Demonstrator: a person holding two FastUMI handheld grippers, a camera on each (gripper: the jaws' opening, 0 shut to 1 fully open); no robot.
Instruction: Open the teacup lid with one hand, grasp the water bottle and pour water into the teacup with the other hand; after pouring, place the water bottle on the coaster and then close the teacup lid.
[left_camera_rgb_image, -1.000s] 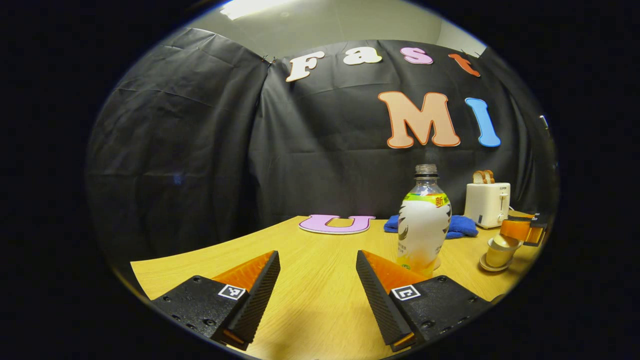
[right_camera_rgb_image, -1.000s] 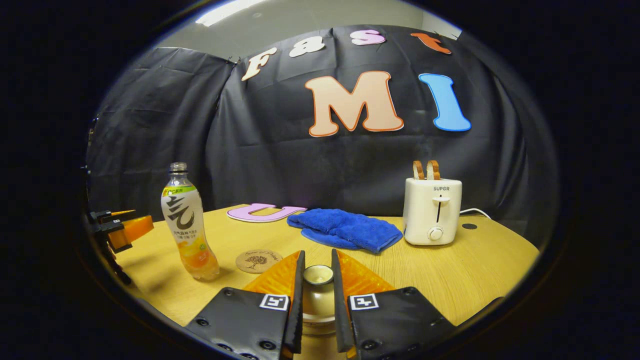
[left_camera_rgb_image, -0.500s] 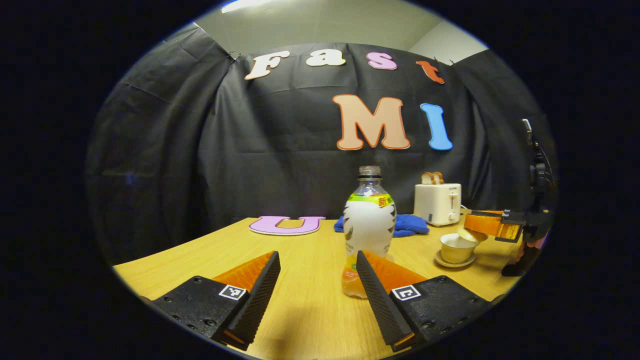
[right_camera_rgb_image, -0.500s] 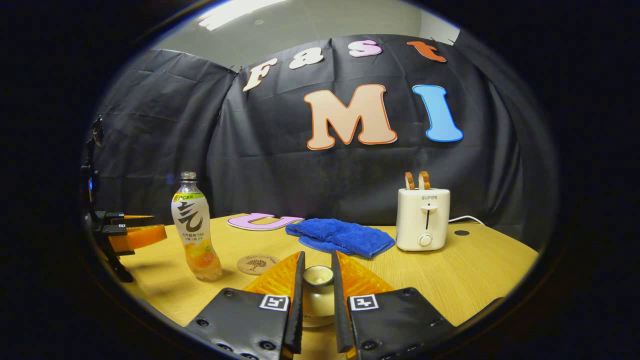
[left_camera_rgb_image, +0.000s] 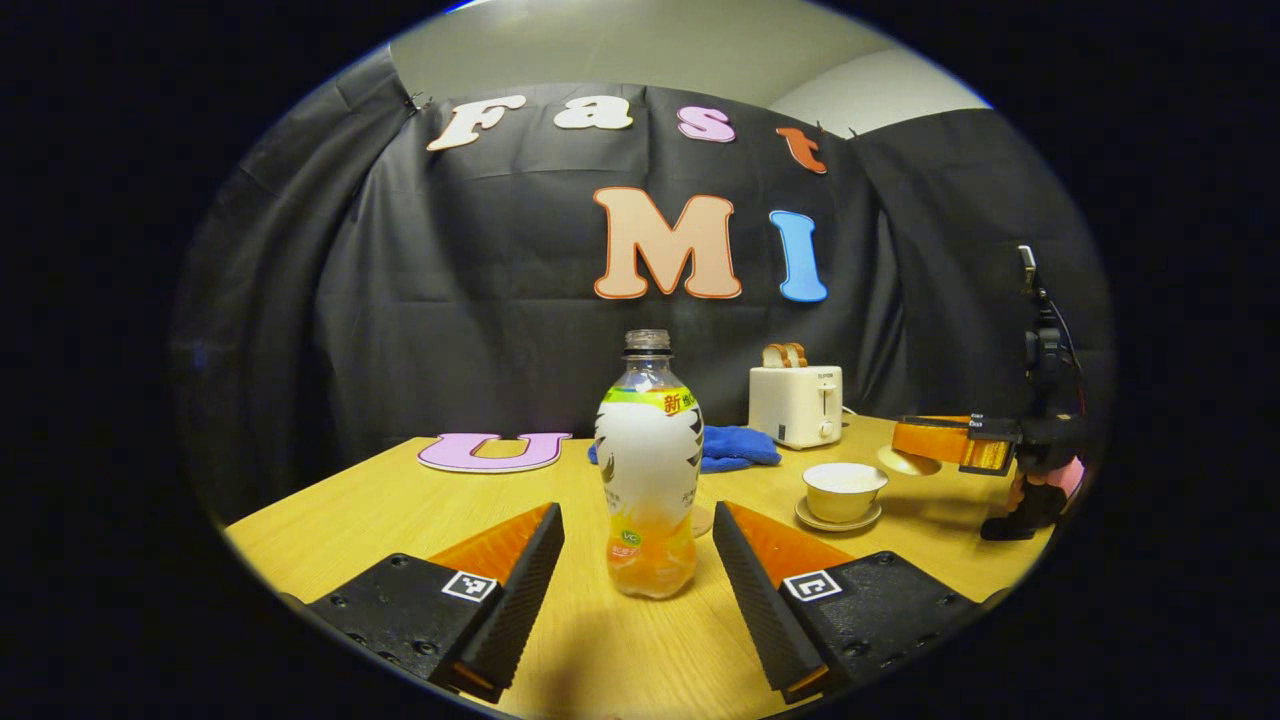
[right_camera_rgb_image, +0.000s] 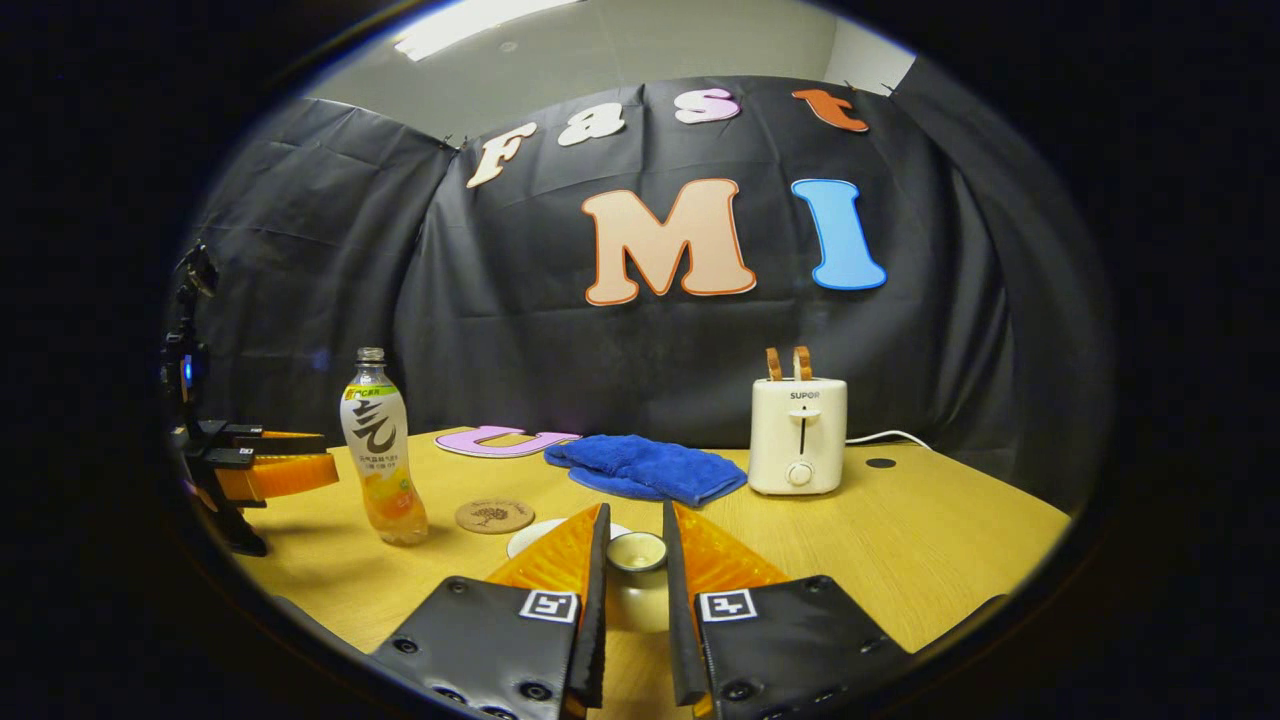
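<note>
The right claw (right_camera_rgb_image: 633, 585) is pinched narrow on the knob of the teacup lid (right_camera_rgb_image: 636, 551), both fingers pressing it. In the left gripper view that claw (left_camera_rgb_image: 915, 455) hangs above the worktop (left_camera_rgb_image: 400, 500) just to the side of the open teacup (left_camera_rgb_image: 844, 489), with the lid's pale disc (left_camera_rgb_image: 898, 461) under its fingertips. Holding the lid off to the side leaves the cup's mouth free for pouring and keeps the lid ready to go back on afterwards.

The teacup sits on its saucer (left_camera_rgb_image: 838, 519), uncovered, so the lid-opening step looks done.

The left claw (left_camera_rgb_image: 637, 575) is spread wide, its fingers flanking the water bottle (left_camera_rgb_image: 649, 470) without touching it. The bottle stands upright on the worktop, uncapped, with orange liquid in the bottom part. The wide spread suits the round body, and the low approach would probably put the grasp around the lower half. Judging by this, the step in hand is closing on the bottle.

The cork coaster (right_camera_rgb_image: 494, 516) lies flat just beside the bottle (right_camera_rgb_image: 383, 450), between it and the cup, handy for setting the bottle down later. A blue cloth (right_camera_rgb_image: 648, 467) and a white toaster (right_camera_rgb_image: 797, 436) stand farther back, out of the working path.
</note>
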